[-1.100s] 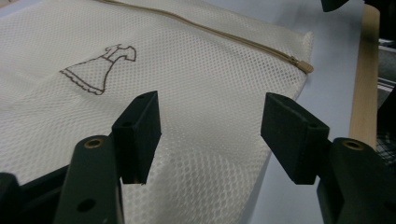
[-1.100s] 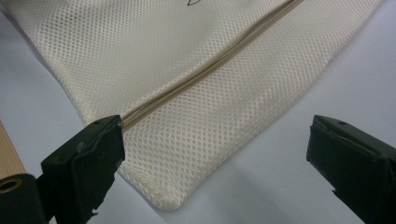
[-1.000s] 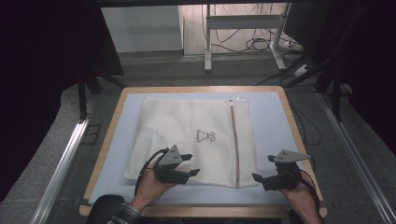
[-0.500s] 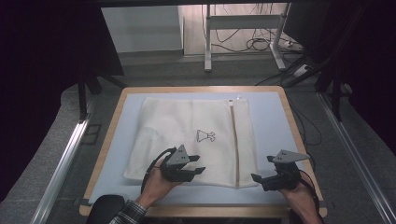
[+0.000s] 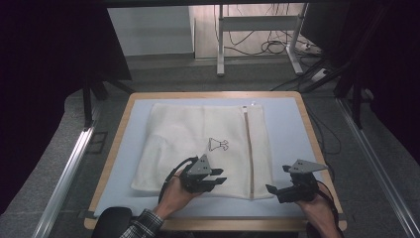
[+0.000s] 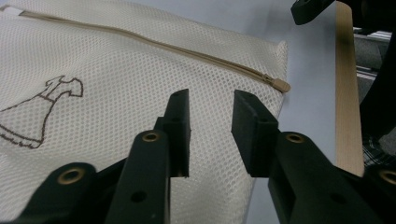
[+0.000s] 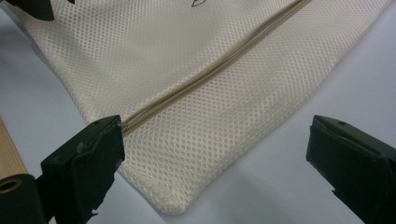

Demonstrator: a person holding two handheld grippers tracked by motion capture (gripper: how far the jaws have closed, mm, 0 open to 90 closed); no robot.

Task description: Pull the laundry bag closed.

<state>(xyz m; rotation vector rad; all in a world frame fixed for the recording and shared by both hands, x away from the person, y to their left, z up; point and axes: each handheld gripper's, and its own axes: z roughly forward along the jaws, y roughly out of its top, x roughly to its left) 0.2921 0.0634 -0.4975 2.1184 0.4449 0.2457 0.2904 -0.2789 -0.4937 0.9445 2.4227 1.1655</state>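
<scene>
A cream mesh laundry bag (image 5: 198,139) lies flat on the pale blue mat; it bears a small dress drawing (image 5: 218,144) and a beige zipper (image 5: 249,148) down its right side. My left gripper (image 5: 218,181) hovers over the bag's near edge, left of the zipper. Its jaws (image 6: 211,102) have just been closing and stand open by a narrow gap, with nothing between them; the zipper pull (image 6: 280,85) lies just beyond. My right gripper (image 5: 272,190) is wide open at the bag's near right corner (image 7: 180,205), which lies between its jaws (image 7: 215,144), apart from both.
The mat sits in a table with a wooden rim (image 5: 317,148). Bare mat (image 5: 289,134) shows to the right of the bag and along the front. Beyond the table, desk legs and cables (image 5: 267,47) stand on the floor. Metal rails (image 5: 69,168) run along both sides.
My left hand has slid to the right across the bag's near edge toward the zipper, and its jaws have narrowed. The right gripper and the bag have kept still.
</scene>
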